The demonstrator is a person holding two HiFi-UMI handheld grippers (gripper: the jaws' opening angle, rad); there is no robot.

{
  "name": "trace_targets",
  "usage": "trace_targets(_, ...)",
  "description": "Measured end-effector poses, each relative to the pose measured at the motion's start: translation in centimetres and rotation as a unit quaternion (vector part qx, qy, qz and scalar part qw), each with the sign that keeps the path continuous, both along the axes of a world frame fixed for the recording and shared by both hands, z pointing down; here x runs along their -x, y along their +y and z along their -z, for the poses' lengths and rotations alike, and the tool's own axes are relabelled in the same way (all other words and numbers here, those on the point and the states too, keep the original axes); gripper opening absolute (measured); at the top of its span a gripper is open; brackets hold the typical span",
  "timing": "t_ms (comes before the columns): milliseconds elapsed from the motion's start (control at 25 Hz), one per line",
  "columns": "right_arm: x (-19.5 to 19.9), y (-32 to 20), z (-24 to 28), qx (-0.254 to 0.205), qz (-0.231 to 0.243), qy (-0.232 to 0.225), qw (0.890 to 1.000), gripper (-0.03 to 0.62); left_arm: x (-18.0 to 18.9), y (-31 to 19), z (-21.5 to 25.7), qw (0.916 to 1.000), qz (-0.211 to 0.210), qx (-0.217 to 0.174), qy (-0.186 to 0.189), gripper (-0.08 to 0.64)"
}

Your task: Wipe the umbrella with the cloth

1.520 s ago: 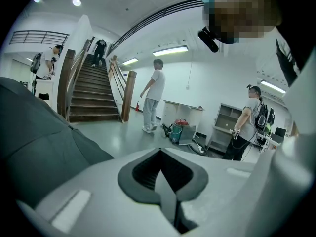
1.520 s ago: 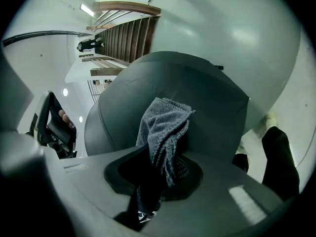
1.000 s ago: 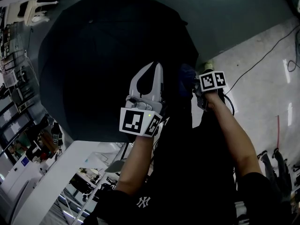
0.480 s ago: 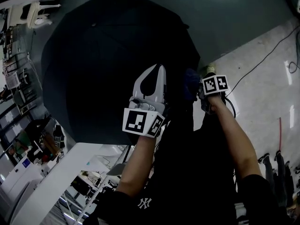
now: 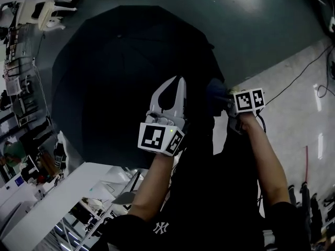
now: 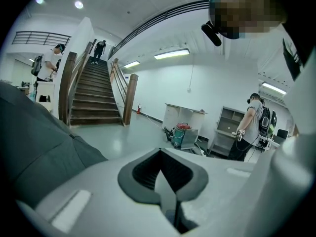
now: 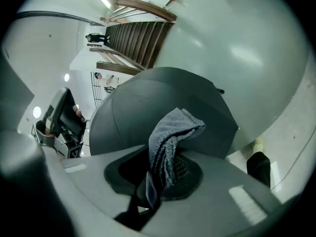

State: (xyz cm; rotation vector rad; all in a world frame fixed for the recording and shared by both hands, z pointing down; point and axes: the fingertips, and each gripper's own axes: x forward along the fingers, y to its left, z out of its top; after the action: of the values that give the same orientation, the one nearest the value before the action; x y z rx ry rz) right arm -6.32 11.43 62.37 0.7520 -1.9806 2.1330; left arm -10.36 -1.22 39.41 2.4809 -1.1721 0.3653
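Observation:
A large black open umbrella [image 5: 120, 72] fills the upper left of the head view, its canopy towards me. It also shows as a grey dome in the right gripper view [image 7: 148, 107] and at the left edge of the left gripper view [image 6: 34, 147]. My left gripper [image 5: 179, 81] hangs over the canopy's right part, jaws shut with nothing seen between them [image 6: 165, 191]. My right gripper [image 5: 226, 99] is at the umbrella's right rim, shut on a blue-grey cloth [image 5: 215, 89] that droops over its jaws [image 7: 170, 137].
A white desk [image 5: 52, 203] with clutter lies at lower left. Cables [image 5: 293, 82] run over the pale floor at right. The left gripper view shows a staircase [image 6: 94, 98], a low cabinet [image 6: 185, 120] and people standing [image 6: 252, 127].
Both grippers have drifted slightly right and down in the head view, the right one more. The cloth stays in the right gripper. The left jaws stay shut.

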Motion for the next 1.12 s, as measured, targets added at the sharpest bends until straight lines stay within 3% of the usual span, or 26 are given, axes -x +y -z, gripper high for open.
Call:
trace_targets(240, 1.1, -6.4, 6.1, -0.073, 0.017, -0.018, 0.997, 0.083, 0.8, -2.2, 2.2, 0.9998, 0.01, -0.016, 0.0, 0.0)
trace_targets(560, 5.3, -15.7, 12.3, -0.146, 0.064, -0.07, 0.985, 0.083, 1.7, -6.2, 2.9, 0.9989, 0.041, -0.023, -0.007, 0.0)
trace_targets(800, 8.8, -22.2, 14.4, -0.173, 0.107, -0.101, 0.974, 0.083, 2.5, -9.9, 2.6, 0.9969, 0.076, -0.021, -0.013, 0.0)
trace_targets(1120, 12.4, -28.9, 13.5, -0.169, 0.137, -0.145, 0.965, 0.083, 4.1, -13.9, 0.5, 0.9921, 0.124, -0.007, -0.019, 0.0)
